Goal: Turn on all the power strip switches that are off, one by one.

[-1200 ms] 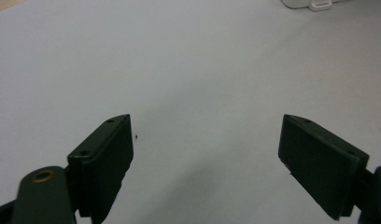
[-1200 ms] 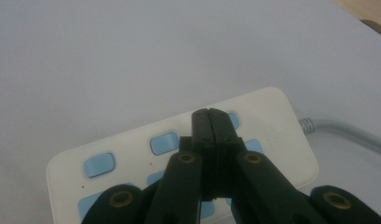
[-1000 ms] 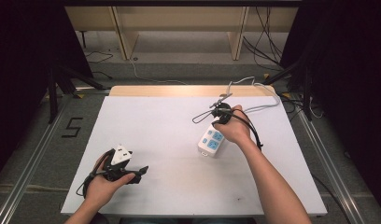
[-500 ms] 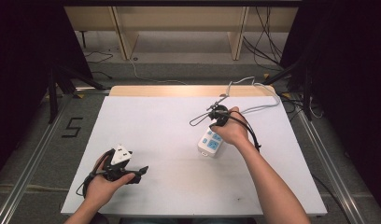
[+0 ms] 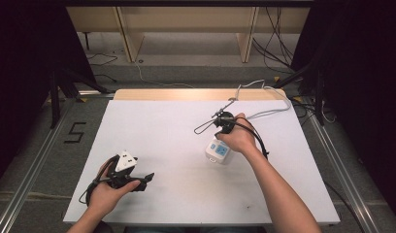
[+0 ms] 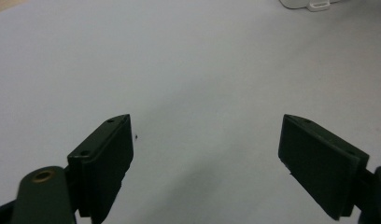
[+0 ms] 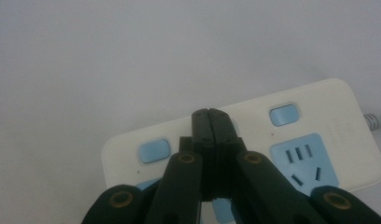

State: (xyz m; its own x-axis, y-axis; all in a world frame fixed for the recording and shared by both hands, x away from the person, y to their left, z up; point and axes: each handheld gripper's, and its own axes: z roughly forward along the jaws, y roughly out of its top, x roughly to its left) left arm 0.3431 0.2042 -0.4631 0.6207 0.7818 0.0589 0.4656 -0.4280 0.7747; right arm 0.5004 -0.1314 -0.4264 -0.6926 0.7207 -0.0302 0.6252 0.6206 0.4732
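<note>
A white power strip [image 5: 216,153] with pale blue switches and sockets lies right of the table's middle. My right gripper [image 5: 220,139] comes down on it from above, held in a hand. In the right gripper view the jaws [image 7: 209,114] are shut with nothing between them, and their tips rest over the middle of the power strip [image 7: 319,121], hiding what lies beneath. My left gripper [image 5: 146,178] sits low at the table's front left, pointing right. Its jaws [image 6: 207,122] stand wide open over bare white table, with a corner of the power strip [image 6: 305,3] far ahead.
The strip's white cable [image 5: 269,112] runs off toward the back right corner of the table [image 5: 162,126]. Wooden shelf legs [image 5: 130,36] stand behind the table. Metal rails [image 5: 332,160] line the floor at both sides, with a "5" mark [image 5: 75,132] at the left.
The right hand and its gripper have dropped slightly toward the power strip, which has shifted a little toward the front. The left gripper has stayed in place.
</note>
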